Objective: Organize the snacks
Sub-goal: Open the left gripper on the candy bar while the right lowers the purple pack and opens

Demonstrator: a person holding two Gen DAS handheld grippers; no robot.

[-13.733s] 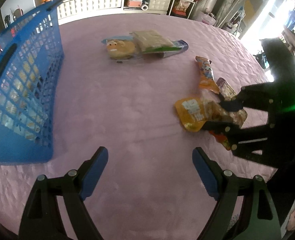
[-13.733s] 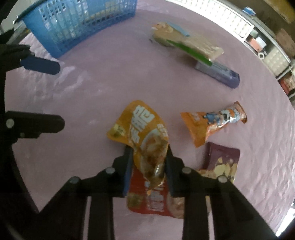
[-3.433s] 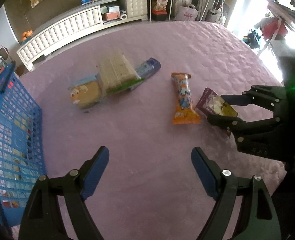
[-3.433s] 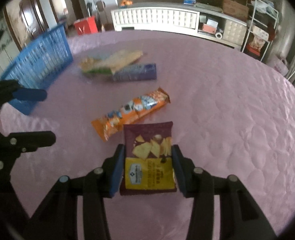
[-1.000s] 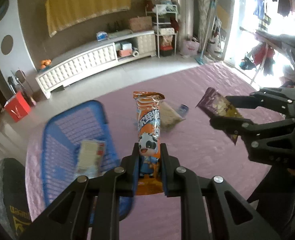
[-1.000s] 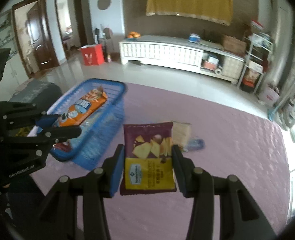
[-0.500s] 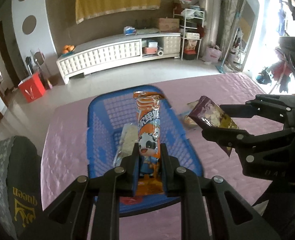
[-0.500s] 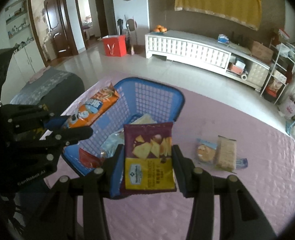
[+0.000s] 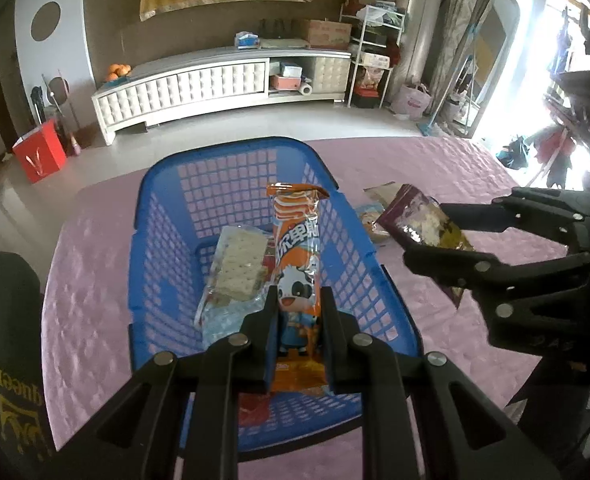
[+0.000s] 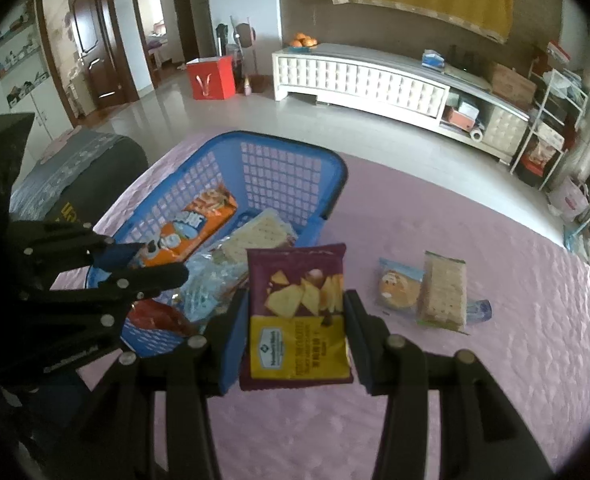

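My left gripper is shut on a long orange panda snack pack and holds it above the blue basket. My right gripper is shut on a purple and yellow chip bag, held in the air beside the basket's right side. The basket holds a cracker pack, a clear blue-tinted pack and a red bag. The left gripper with the orange pack shows at the left of the right wrist view.
On the purple bedspread right of the basket lie a round cookie pack, a cracker pack and a blue pack under it. A dark cushion sits left of the basket. The bed edge is just behind the basket.
Both grippers have come closer over the basket with their snacks still held. The basket now fills the middle of the left wrist view.
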